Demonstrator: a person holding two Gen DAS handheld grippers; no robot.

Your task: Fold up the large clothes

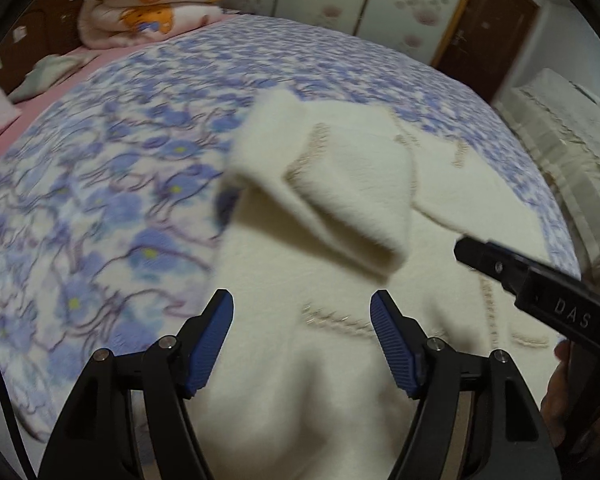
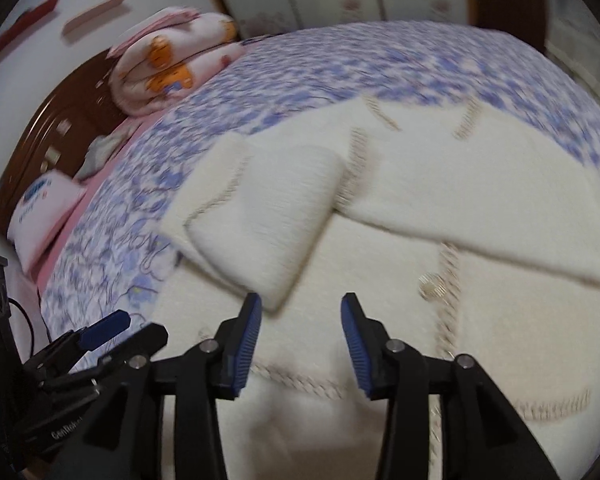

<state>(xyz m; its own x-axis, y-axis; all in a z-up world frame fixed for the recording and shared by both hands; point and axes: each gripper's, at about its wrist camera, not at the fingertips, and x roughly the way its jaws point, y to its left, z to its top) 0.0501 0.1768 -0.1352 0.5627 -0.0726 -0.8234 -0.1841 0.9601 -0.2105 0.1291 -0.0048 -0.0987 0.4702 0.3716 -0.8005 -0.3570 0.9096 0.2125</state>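
Cream fuzzy coat [image 1: 340,360] with beige stitching lies spread on the blue-flowered bedspread [image 1: 100,200], one sleeve [image 2: 268,216] folded back across its body. The left gripper [image 1: 302,344] hangs above the coat, its blue pads [image 1: 210,344] wide apart with nothing between them. The right gripper [image 2: 300,346] likewise stands parted and empty, the sleeve's cuff just beyond its fingertips. A rolled quilt [image 2: 176,64] sits at the bed's far corner.
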